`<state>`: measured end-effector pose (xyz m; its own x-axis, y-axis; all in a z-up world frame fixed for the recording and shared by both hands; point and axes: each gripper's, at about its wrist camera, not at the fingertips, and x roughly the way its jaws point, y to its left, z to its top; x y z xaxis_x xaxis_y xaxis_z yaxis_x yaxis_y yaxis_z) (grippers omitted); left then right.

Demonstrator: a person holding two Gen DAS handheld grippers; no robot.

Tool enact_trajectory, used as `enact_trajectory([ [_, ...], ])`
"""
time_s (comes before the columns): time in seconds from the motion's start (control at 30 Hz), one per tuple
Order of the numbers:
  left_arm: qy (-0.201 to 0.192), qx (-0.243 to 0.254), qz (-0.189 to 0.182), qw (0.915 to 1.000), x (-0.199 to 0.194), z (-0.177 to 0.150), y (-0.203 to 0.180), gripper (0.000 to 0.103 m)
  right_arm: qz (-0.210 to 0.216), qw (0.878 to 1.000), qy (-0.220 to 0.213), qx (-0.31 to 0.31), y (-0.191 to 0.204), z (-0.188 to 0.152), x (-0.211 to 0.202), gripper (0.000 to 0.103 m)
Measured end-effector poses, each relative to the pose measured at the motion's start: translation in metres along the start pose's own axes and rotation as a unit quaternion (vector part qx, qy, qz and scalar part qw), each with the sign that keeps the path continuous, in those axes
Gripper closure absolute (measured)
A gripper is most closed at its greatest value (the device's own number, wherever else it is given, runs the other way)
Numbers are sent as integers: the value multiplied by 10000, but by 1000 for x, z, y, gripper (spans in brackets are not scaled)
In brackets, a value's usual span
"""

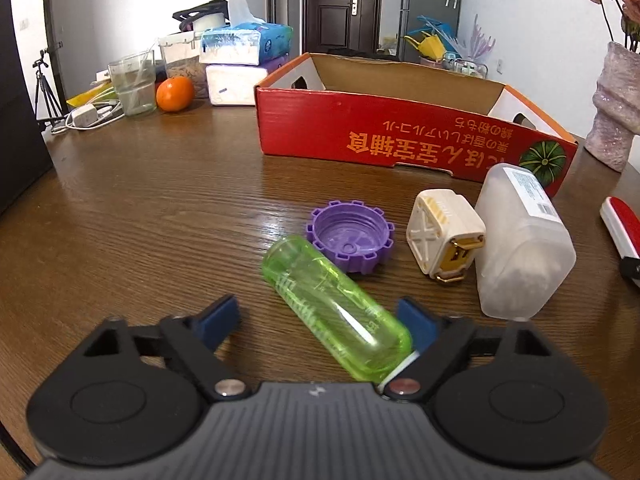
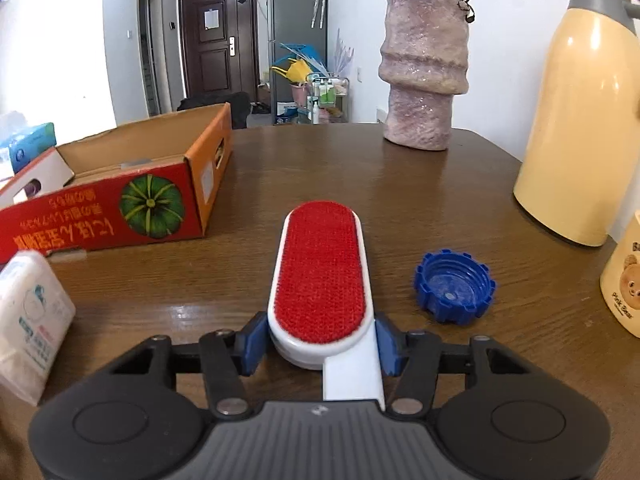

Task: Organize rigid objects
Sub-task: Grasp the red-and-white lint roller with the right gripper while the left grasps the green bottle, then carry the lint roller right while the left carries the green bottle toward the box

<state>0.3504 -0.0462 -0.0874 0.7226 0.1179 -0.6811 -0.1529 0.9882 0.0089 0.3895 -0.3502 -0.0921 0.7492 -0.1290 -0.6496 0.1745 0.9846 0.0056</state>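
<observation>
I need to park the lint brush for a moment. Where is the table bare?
Bare wood lies between the red cardboard box, pink vase and red lint brush. It is crowded around the green plastic bottle and purple cap.

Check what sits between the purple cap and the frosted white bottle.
In the left wrist view, a cream and gold box lies between the purple cap and the white bottle. It looks close to the bottle; contact is unclear.

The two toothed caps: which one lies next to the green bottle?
The purple cap, beside the green bottle. The blue cap lies near the lint brush.
</observation>
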Motion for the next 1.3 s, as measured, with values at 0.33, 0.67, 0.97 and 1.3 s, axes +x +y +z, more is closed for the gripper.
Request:
enact_trajectory([
  [0.33,-43,-58,-262,9996,-6,1,7,68,53,9999,-139,-20,3,-25,-29,49],
  [0.67,-16,-47,-398,9992,-8,1,12,71,285,9994,-193,-34,11,-48,-58,49],
  [0.97,-15,148,-551,9984,-7,1,20,71,221,9997,-28,120,13,-46,-63,40],
  [1.3,-18,180,-554,9983,-3,4,35,69,-4,9997,233,-34,24,-25,-38,48],
])
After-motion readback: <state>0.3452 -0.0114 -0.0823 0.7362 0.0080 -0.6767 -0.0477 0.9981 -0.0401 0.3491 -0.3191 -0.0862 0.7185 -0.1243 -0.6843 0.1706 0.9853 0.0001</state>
